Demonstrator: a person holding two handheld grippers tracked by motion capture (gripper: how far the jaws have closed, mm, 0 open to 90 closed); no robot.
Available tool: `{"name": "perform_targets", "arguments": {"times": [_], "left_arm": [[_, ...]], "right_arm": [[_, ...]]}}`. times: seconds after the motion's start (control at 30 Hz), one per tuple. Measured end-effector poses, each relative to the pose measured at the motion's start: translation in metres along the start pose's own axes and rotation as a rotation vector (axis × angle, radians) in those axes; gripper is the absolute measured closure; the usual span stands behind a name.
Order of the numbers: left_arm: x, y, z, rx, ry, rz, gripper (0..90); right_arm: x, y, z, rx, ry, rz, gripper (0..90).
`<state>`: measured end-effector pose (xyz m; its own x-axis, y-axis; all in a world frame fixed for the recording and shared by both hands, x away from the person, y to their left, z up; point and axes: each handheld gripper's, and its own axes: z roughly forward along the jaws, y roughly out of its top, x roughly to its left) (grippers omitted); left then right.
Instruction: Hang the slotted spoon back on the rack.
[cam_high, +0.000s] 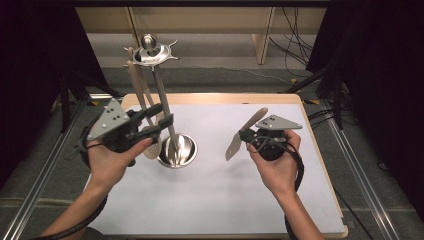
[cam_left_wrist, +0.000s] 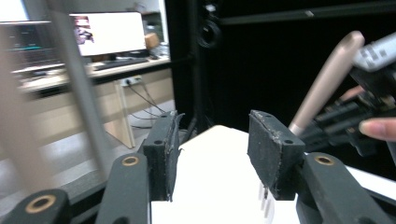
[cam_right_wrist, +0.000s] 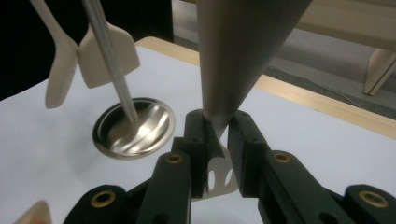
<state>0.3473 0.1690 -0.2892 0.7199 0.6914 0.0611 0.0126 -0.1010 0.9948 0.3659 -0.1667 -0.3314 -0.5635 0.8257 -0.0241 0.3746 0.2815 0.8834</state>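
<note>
A metal utensil stand (cam_high: 170, 127) rises from a round base (cam_high: 187, 150) to a hooked top (cam_high: 150, 52). Beige utensils (cam_high: 137, 85) hang from it, their blades (cam_right_wrist: 109, 58) near the base (cam_right_wrist: 133, 126). My left gripper (cam_high: 161, 115) is open beside the pole and the hanging utensils; nothing sits between its pads (cam_left_wrist: 161, 154). My right gripper (cam_high: 244, 135) is shut on a beige slotted spatula (cam_high: 234, 146), held in the air right of the stand. The spatula's handle (cam_right_wrist: 243, 46) points up and away, its slotted end (cam_right_wrist: 219, 179) below the jaws.
A white sheet (cam_high: 210, 190) covers the wooden table (cam_high: 327, 175). Metal rails (cam_high: 360, 175) run along the floor on both sides. Black curtains (cam_high: 385, 75) and cables (cam_high: 295, 45) stand beyond the table's far corners.
</note>
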Motion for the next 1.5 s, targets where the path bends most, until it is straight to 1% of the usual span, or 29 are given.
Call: {"name": "perform_targets", "arguments": {"times": [0.1, 0.13, 0.17, 0.2, 0.23, 0.27, 0.3, 0.37, 0.4, 0.43, 0.5, 0.53, 0.63, 0.67, 0.7, 0.8, 0.87, 0.93, 1.0, 1.13, 1.17, 1.2, 1.23, 1.3, 1.33, 1.37, 1.4, 1.43, 1.5], "left_arm": [[-0.012, -0.003, 0.014, 0.015, -0.05, 0.037, 49.8], [-0.015, -0.003, 0.018, 0.015, -0.067, 0.036, 49.0], [-0.018, -0.003, 0.022, 0.016, -0.084, 0.034, 48.7], [-0.021, -0.003, 0.027, 0.021, -0.09, 0.039, 48.2], [-0.024, -0.003, 0.032, 0.027, -0.103, 0.052, 48.0], [-0.027, -0.003, 0.037, 0.033, -0.118, 0.061, 47.8], [-0.03, -0.003, 0.042, 0.037, -0.131, 0.066, 47.6], [-0.037, -0.003, 0.052, 0.048, -0.163, 0.089, 47.3], [-0.041, -0.003, 0.057, 0.053, -0.177, 0.097, 47.1], [-0.043, -0.004, 0.061, 0.058, -0.191, 0.1, 47.1], [-0.047, -0.004, 0.067, 0.066, -0.208, 0.098, 47.2], [-0.049, -0.005, 0.071, 0.074, -0.212, 0.094, 47.3], [-0.051, -0.006, 0.079, 0.085, -0.221, 0.104, 48.4], [-0.052, -0.006, 0.082, 0.088, -0.22, 0.104, 48.7], [-0.052, -0.006, 0.084, 0.09, -0.225, 0.108, 49.2], [-0.055, -0.006, 0.09, 0.1, -0.228, 0.107, 51.3], [-0.055, -0.006, 0.093, 0.108, -0.233, 0.115, 53.3], [-0.056, -0.007, 0.095, 0.114, -0.237, 0.124, 55.7], [-0.056, -0.007, 0.097, 0.11, -0.237, 0.119, 58.7], [-0.054, -0.007, 0.097, 0.11, -0.247, 0.124, 66.3], [-0.054, -0.006, 0.097, 0.111, -0.248, 0.136, 68.0], [-0.053, -0.006, 0.096, 0.114, -0.245, 0.139, 69.2], [-0.052, -0.005, 0.096, 0.114, -0.244, 0.14, 69.9], [-0.05, -0.004, 0.095, 0.113, -0.239, 0.136, 71.4], [-0.048, -0.003, 0.094, 0.113, -0.234, 0.134, 72.2], [-0.046, -0.002, 0.094, 0.111, -0.236, 0.124, 72.7], [-0.045, -0.002, 0.093, 0.11, -0.239, 0.115, 72.9], [-0.044, -0.002, 0.092, 0.106, -0.238, 0.102, 72.9], [-0.042, -0.002, 0.091, 0.101, -0.24, 0.101, 73.2]], "right_arm": [[0.01, 0.002, 0.002, 0.012, 0.017, 0.016, 78.6], [0.01, 0.003, 0.005, -0.007, 0.024, -0.021, 78.6], [0.012, 0.004, 0.005, 0.003, 0.034, -0.023, 78.6], [0.015, 0.005, 0.006, 0.01, 0.041, -0.005, 78.6], [0.017, 0.006, 0.008, -0.004, 0.042, -0.025, 78.6], [0.02, 0.008, 0.008, 0.012, 0.051, -0.014, 78.5], [0.022, 0.008, 0.01, -0.001, 0.055, -0.016, 78.6], [0.025, 0.011, 0.011, 0.002, 0.064, -0.034, 78.5], [0.027, 0.011, 0.012, 0.003, 0.067, -0.023, 78.6], [0.028, 0.011, 0.014, -0.013, 0.063, -0.03, 78.6], [0.031, 0.011, 0.015, 0.007, 0.073, -0.023, 78.6], [0.031, 0.011, 0.017, -0.004, 0.071, -0.031, 78.6], [0.033, 0.012, 0.017, 0.008, 0.085, -0.04, 78.6], [0.033, 0.012, 0.019, -0.008, 0.08, -0.053, 78.6], [0.034, 0.012, 0.019, 0.009, 0.086, -0.042, 78.5], [0.037, 0.012, 0.02, 0.009, 0.094, -0.038, 78.6], [0.038, 0.012, 0.021, -0.014, 0.085, -0.038, 78.6], [0.038, 0.013, 0.02, -0.007, 0.096, -0.05, 78.5], [0.039, 0.014, 0.02, -0.008, 0.097, -0.05, 78.5], [0.038, 0.014, 0.019, -0.007, 0.1, -0.061, 78.5], [0.039, 0.014, 0.019, -0.003, 0.111, -0.049, 78.5], [0.039, 0.013, 0.02, -0.002, 0.111, -0.049, 78.5], [0.041, 0.013, 0.019, 0.002, 0.107, -0.03, 78.4], [0.04, 0.013, 0.02, -0.009, 0.104, -0.062, 78.4], [0.04, 0.013, 0.021, -0.029, 0.095, -0.064, 78.3], [0.042, 0.013, 0.02, -0.023, 0.105, -0.044, 78.3], [0.041, 0.014, 0.019, -0.019, 0.109, -0.066, 78.3], [0.043, 0.014, 0.019, -0.015, 0.114, -0.054, 78.3], [0.044, 0.014, 0.018, -0.018, 0.111, -0.061, 78.3]]}}
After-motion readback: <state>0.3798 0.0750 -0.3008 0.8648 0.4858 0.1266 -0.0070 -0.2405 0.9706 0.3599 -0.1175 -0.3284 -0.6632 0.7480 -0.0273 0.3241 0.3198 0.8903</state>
